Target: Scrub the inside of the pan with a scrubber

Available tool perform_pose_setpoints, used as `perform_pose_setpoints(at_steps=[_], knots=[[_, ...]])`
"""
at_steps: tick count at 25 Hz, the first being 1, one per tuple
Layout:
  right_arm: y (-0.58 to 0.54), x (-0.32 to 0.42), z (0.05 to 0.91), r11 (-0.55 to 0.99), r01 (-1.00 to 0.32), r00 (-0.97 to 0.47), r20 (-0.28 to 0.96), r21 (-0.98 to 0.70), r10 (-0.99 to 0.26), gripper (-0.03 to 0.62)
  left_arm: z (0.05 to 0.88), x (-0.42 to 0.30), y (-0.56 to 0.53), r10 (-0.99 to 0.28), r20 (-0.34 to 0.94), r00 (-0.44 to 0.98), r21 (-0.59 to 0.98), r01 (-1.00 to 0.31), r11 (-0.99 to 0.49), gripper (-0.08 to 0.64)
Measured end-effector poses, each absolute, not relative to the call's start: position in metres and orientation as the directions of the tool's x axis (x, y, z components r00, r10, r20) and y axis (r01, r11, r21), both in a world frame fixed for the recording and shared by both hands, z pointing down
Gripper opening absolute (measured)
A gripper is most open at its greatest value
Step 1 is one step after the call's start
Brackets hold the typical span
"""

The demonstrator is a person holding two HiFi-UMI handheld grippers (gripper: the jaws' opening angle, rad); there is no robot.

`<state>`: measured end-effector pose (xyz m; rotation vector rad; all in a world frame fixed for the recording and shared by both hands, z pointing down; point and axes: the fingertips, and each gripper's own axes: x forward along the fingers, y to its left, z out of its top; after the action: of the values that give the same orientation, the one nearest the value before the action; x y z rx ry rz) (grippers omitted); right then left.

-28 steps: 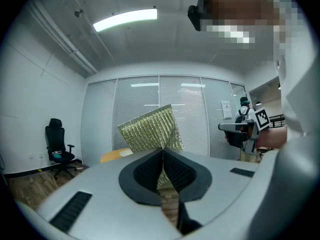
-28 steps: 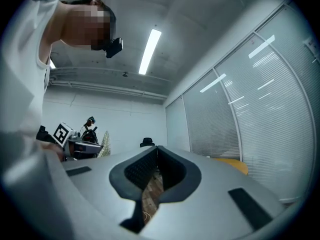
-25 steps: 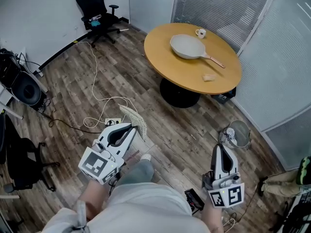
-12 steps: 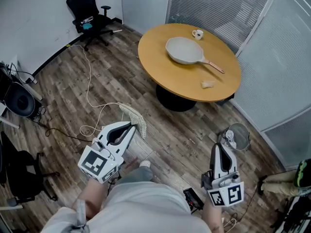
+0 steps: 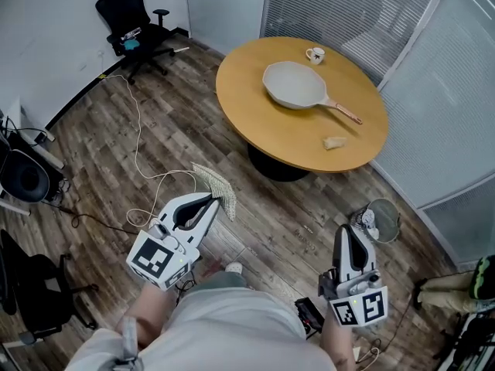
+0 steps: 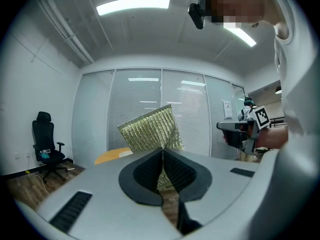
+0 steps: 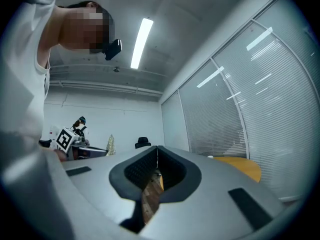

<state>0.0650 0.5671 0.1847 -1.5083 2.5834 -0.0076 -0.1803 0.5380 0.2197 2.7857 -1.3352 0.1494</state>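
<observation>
A pale grey pan (image 5: 295,84) with a wooden handle lies on the round wooden table (image 5: 247,107) at the top of the head view. My left gripper (image 5: 213,200) is at the lower left, over the floor and well short of the table, shut on a pale mesh scrubber (image 5: 215,188) that sticks out past its tips. The scrubber (image 6: 150,129) fans up above the closed jaws in the left gripper view. At the lower right my right gripper (image 5: 348,232) is shut with nothing between its fingers; its tips (image 7: 158,148) meet in the right gripper view.
A white mug (image 5: 315,54) stands behind the pan and a small tan lump (image 5: 334,142) lies near the table's front edge. A fan (image 5: 377,218) sits on the floor right of the table. White cable (image 5: 138,141) trails across the wood floor; a black office chair (image 5: 128,25) stands far left.
Both grippers and the person have advanced toward the table. The cable and floor have slid back beneath them. The scrubber stays in the left gripper's grip.
</observation>
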Motion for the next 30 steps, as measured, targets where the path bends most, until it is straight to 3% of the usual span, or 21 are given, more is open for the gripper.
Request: perform_pose_setpoints(at_steps=[21, 30], knots=[[0.515, 0.033, 0.189, 0.462, -0.882, -0.454, -0.097, -0.093, -0.886, 0.020, 0.227, -0.208, 0.481, -0.739, 0.124, 0.662, 0.022, -0.747, -0.665, 0.017], [0.490, 0.022, 0.197, 0.518, -0.846, -0.508, -0.108, -0.125, -0.855, 0.020, 0.239, -0.210, 0.463, -0.748, 0.153, 0.646, 0.036, -0.760, -0.649, 0.017]])
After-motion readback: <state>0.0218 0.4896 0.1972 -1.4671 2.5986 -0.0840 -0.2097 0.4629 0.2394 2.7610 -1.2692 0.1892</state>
